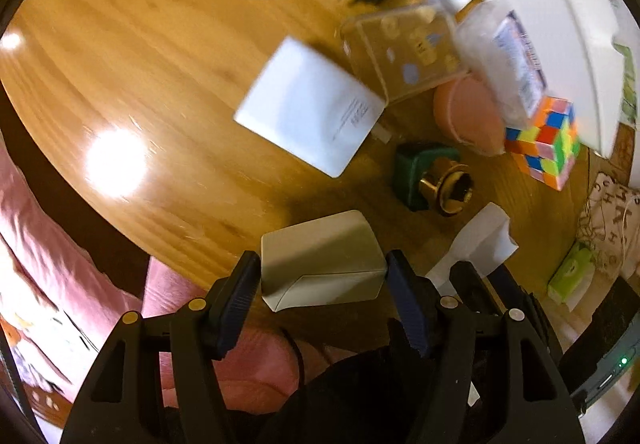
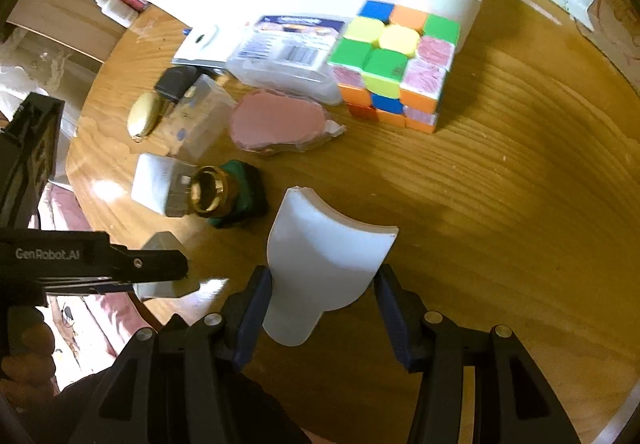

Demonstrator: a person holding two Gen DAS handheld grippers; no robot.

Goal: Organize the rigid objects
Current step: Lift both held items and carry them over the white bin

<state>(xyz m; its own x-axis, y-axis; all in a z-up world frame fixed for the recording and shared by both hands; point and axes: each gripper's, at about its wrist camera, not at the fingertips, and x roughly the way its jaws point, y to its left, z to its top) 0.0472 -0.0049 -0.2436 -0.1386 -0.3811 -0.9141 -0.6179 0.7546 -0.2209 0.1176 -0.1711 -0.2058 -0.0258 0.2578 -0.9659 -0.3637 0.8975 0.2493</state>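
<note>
Left hand-held gripper [image 1: 322,280] clamps a small white block [image 1: 320,260] near the counter [image 1: 120,56] edge; right hand-held gripper [image 2: 322,296] grips a curved white scoop-like piece [image 2: 324,256]. Both seem mid-carry, and next each needs placing among the far clutter beside the puzzle cube [image 2: 394,64].

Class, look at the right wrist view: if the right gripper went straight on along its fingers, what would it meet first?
The right gripper already has the white curved plastic piece between its fingers. Pushing that onward, the next thing in line looks like the colour cube, though depth is unclear.
</note>
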